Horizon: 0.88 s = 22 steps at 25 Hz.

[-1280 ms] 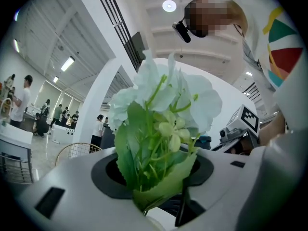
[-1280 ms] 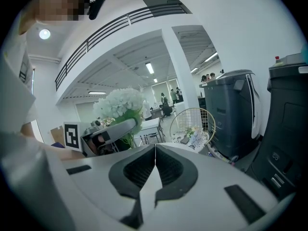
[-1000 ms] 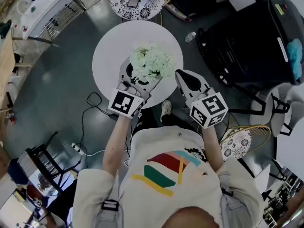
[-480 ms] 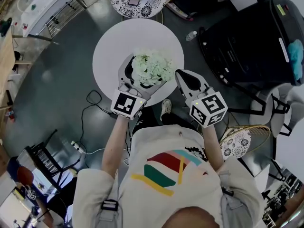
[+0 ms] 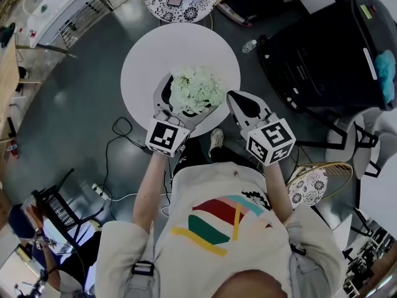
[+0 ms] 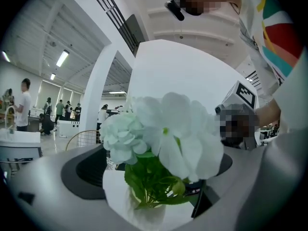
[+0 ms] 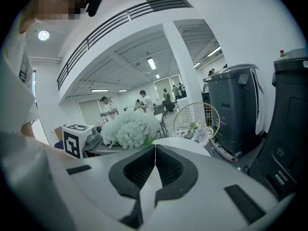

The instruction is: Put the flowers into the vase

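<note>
While standing in clear vase (image 6: 143,212), flowers (image 6: 166,129) white, clustered; leaves (image 6: 149,179) green.

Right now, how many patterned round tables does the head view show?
2: one patterned table beyond the white table, another right of the person's right elbow; others may be hidden.

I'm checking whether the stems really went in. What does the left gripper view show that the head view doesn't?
Only the left gripper view: green stems and leaves going down into a clear glass vase. Only the head view: the large black bin and looped black cables. Both: the white flower bunch, standing inside the left gripper, whose jaws have just been opening and don't press it.
</note>
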### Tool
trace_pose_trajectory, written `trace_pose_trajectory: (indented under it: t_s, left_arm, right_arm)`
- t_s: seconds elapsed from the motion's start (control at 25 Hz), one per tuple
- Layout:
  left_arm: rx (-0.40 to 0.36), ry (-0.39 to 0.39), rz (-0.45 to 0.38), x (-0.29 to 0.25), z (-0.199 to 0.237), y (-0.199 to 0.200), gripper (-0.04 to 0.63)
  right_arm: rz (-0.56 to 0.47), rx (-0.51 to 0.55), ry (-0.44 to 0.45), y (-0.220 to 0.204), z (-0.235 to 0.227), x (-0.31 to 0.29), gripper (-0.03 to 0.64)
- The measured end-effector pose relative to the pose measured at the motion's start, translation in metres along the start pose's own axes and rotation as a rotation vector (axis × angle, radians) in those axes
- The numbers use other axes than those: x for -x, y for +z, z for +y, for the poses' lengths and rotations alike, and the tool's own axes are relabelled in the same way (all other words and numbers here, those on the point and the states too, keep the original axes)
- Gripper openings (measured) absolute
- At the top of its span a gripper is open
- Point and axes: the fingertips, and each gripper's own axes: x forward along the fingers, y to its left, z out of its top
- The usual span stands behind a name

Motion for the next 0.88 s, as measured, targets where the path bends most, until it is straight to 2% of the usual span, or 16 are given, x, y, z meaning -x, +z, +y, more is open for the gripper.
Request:
trace_pose_trajectory:
  t_s: [0.88]
  left_arm:
    - [0.068,0.065,0.040,0.023,0.004,-0.029,0.561]
  right_arm:
    - [0.038,0.000,0.018,-0.013,0.004,-0.004,0.012]
